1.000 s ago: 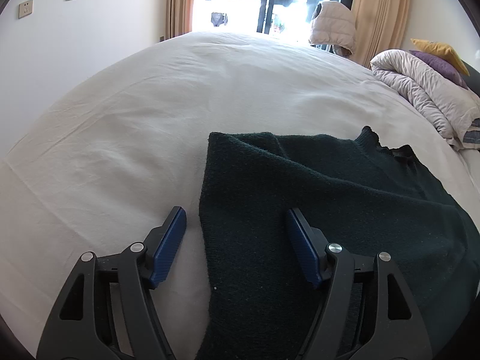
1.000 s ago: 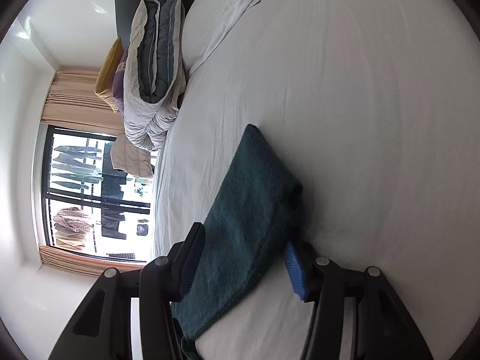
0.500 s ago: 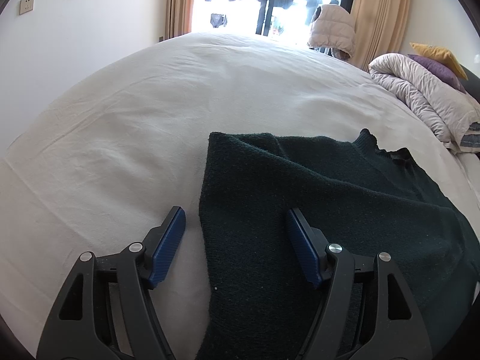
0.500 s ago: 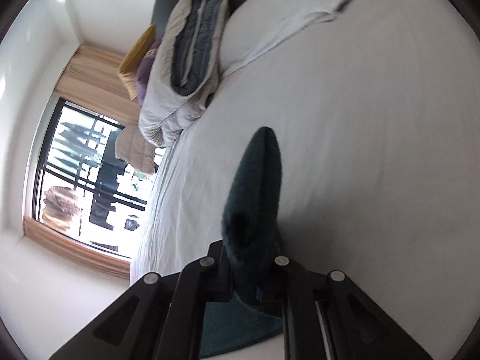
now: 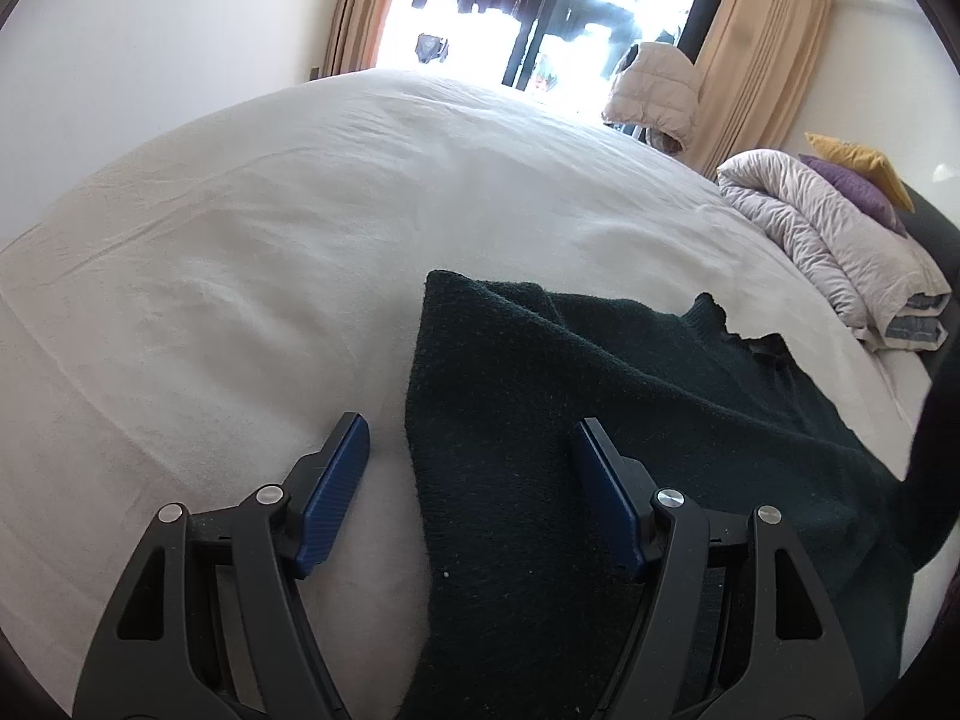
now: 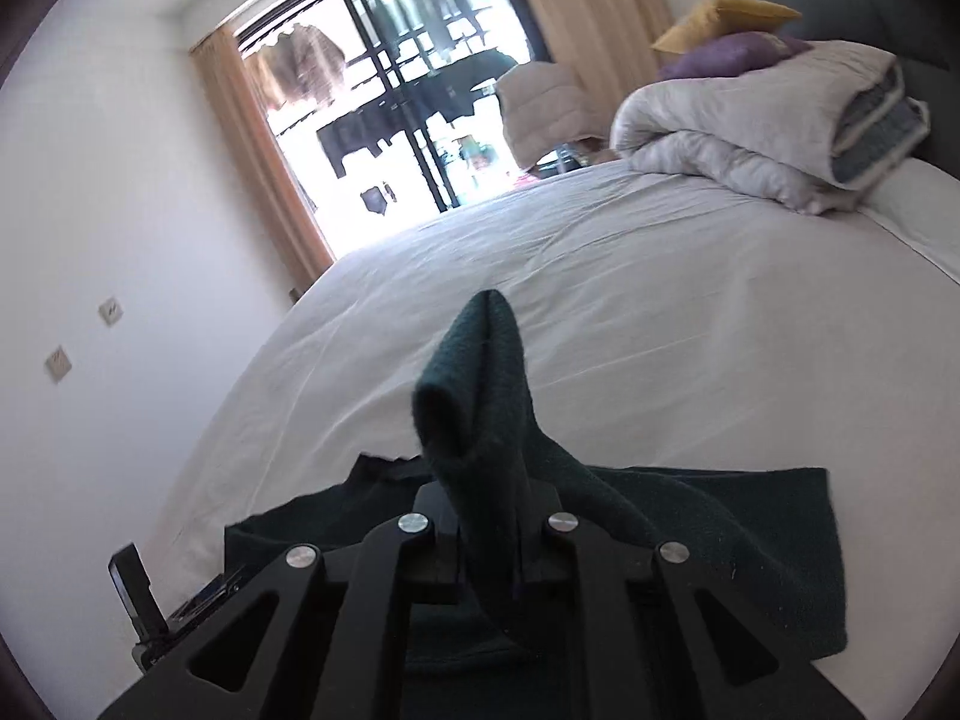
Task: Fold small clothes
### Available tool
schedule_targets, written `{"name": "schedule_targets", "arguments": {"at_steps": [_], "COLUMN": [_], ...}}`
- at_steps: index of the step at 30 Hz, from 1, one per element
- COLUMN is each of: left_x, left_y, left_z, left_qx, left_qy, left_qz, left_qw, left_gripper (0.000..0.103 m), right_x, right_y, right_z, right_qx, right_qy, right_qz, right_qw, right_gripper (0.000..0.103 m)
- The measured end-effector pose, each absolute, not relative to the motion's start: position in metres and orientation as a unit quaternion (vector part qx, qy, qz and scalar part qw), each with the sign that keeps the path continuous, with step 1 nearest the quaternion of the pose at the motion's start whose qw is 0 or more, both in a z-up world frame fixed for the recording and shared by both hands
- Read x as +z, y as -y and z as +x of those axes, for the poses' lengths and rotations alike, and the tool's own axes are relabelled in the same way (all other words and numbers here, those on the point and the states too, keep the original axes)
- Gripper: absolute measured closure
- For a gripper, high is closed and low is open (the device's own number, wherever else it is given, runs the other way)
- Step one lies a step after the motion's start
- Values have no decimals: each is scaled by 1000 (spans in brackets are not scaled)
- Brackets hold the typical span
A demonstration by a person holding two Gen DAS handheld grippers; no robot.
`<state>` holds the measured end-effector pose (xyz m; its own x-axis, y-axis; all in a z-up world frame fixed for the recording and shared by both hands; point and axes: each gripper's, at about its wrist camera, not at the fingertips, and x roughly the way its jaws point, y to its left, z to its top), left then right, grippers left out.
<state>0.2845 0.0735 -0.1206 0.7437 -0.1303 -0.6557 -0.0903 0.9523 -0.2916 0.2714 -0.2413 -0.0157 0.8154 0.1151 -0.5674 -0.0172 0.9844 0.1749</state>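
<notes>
Pinching a fold of the dark green woolly sweater (image 6: 690,516) in the right gripper (image 6: 489,546), jaws clamped tight on it, and holding it above the middle of the sweater, with the left gripper (image 5: 474,480) waiting wide apart over the sweater's near edge.

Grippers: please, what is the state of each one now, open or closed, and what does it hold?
Left gripper: open, holding nothing; the dark green sweater edge lies between its fingers.
Right gripper: shut on a raised fold of the sweater.

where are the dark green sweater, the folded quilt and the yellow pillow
dark green sweater (image 5: 600,396): left wrist view, flat knit body lying on the bed
folded quilt (image 6: 750,120): right wrist view, top of the grey roll
yellow pillow (image 6: 726,15): right wrist view, its upper face above the purple one
</notes>
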Motion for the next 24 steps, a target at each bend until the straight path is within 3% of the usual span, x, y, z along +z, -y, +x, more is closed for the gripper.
{"name": "schedule_targets", "arguments": {"at_steps": [6,11,24], "left_x": [-121,-121,-121], "left_y": [-88,-93,-108], "left_z": [276,273,265], "left_qx": [-34,-40,-51], "left_qy": [-337,-331,-309], "left_qz": [-208,-218,-258], "left_qw": [918,917,914], "left_gripper": [33,33,33], "right_x": [-65,-90,-91], "right_y": [153,138,93], "right_z": [288,297,294], "right_qx": [51,56,106], "right_qy": [-338,-362,-332], "right_qz": [-16,-35,-114], "right_qw": [940,930,930], "right_gripper": [91,90,90]}}
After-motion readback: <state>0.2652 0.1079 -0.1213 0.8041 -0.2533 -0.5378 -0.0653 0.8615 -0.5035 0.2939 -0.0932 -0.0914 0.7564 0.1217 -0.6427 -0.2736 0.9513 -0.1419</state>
